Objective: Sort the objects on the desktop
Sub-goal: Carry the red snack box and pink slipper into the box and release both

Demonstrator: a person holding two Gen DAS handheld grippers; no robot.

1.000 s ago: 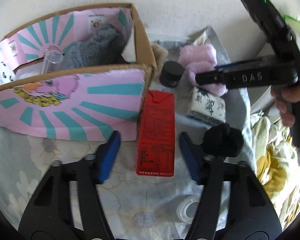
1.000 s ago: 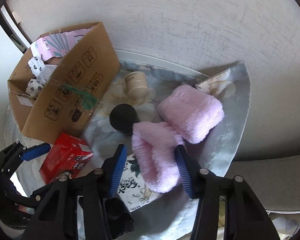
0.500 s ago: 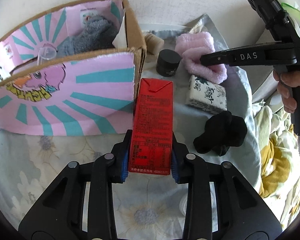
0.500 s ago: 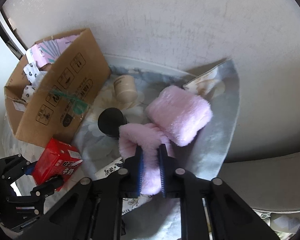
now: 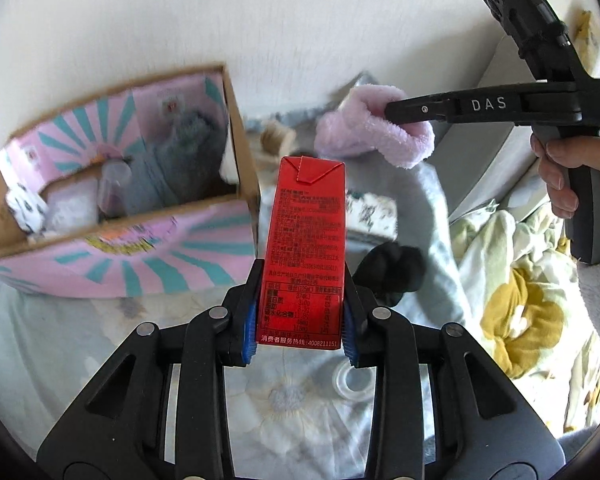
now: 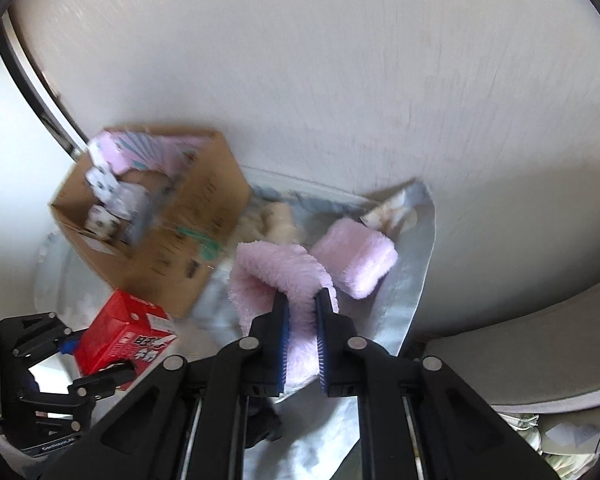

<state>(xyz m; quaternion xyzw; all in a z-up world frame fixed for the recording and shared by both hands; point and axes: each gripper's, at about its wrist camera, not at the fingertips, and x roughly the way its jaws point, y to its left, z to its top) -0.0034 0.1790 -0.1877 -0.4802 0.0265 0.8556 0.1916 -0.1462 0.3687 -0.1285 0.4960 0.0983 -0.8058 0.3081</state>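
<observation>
My left gripper (image 5: 300, 316) is shut on a red drink carton (image 5: 306, 240), which it holds lifted above the floral cloth, its lower end between the blue pads. My right gripper (image 6: 302, 328) is shut on a fluffy pink sock (image 6: 276, 280), raised off the cloth and hanging folded over the pads. In the left wrist view that pink sock (image 5: 380, 136) hangs from the right gripper (image 5: 396, 114) at upper right. From the right wrist view the red carton (image 6: 124, 328) shows at lower left in the left gripper (image 6: 96, 356). A second pink sock (image 6: 356, 264) lies on the cloth.
An open cardboard box (image 5: 148, 204) with pink and teal lining stands at left, holding a grey fluffy item and a clear cup. On the cloth lie a patterned tissue pack (image 5: 372, 216), a black sock (image 5: 392, 272), a tape roll (image 5: 354, 380) and a beige jar (image 5: 278, 138). A person's hand (image 5: 572, 176) grips the right handle.
Both grippers closed, the left on the red carton and the right on the pink sock, then rose with them off the cloth.
</observation>
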